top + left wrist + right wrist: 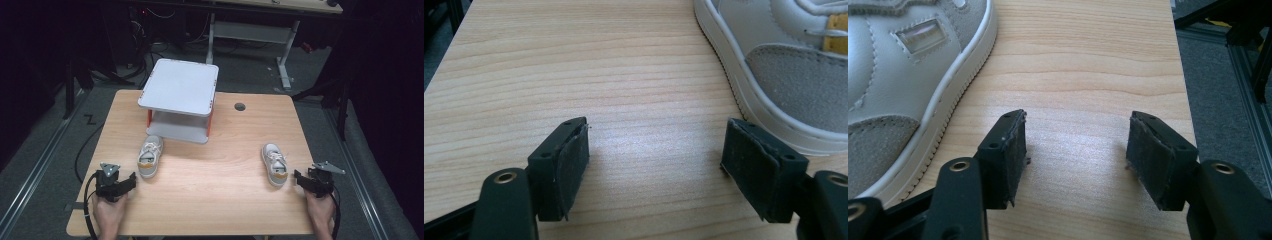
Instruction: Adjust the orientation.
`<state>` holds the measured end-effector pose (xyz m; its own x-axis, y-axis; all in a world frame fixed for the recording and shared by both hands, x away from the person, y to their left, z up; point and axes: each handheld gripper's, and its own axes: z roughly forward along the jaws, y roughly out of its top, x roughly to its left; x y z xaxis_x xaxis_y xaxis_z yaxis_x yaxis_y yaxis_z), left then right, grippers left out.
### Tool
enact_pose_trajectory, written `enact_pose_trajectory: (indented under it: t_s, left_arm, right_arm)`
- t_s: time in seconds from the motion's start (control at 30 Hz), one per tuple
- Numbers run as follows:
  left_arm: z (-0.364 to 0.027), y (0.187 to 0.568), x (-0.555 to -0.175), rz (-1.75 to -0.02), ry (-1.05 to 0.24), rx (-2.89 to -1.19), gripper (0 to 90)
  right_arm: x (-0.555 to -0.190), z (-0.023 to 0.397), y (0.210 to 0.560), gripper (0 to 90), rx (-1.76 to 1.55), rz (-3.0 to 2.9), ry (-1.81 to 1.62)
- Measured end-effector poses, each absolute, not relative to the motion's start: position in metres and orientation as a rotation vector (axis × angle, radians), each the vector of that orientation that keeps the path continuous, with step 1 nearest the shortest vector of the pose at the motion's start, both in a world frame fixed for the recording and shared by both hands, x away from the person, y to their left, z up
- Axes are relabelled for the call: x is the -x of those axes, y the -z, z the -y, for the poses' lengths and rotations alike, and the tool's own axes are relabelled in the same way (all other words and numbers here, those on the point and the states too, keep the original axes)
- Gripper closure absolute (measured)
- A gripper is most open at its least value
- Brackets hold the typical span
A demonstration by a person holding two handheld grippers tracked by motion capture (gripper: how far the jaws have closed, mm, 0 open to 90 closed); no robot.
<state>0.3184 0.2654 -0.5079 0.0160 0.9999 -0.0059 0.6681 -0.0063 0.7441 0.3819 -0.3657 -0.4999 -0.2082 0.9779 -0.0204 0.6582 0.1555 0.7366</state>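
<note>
Both tongs low, level, agape beside shoes.

- The high view looked forward and down from above the near edge, taking in the whole table.
- The left gripper view sat low and close beside the left shoe.
- The right gripper view hugged the right shoe; both shoes also appeared from above.

Two small pale grey-white sneakers stood upright on their soles, well apart. The left shoe lay just in front of the shelf, toe pointing away, laces tied. The right shoe sat near the table's right edge, its tongue label seemingly yellowish.
</note>
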Motion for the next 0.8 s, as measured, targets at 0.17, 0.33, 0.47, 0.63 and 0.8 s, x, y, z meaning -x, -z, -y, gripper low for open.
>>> enact_pose_trajectory:
  t_s: [0.17, 0.33, 0.47, 0.63, 0.8]
  left_arm:
    - [-0.2655, 0.5079, -0.3183, -1.707, -0.753, -1.732, 27.4]
    - [-0.2658, 0.5077, -0.3179, -1.7, -0.751, -1.739, 27.6]
    - [-0.2674, 0.5074, -0.3166, -1.687, -0.751, -1.746, 31.7]
    - [-0.2689, 0.5066, -0.3164, -1.693, -0.75, -1.735, 36.6]
    - [-0.27, 0.5053, -0.3157, -1.694, -0.734, -1.739, 39.6]
  right_arm:
    - [-0.3815, 0.3648, 0.5001, 39.7, -1.545, -1.94, -0.834]
    - [-0.3809, 0.3642, 0.5, 39.8, -1.548, -1.937, -0.831]
    - [-0.3807, 0.3642, 0.5001, 39.5, -1.549, -1.936, -0.832]
    - [-0.3809, 0.3641, 0.5002, 38.6, -1.543, -1.94, -0.834]
    - [-0.3809, 0.364, 0.5001, 38.6, -1.545, -1.941, -0.835]
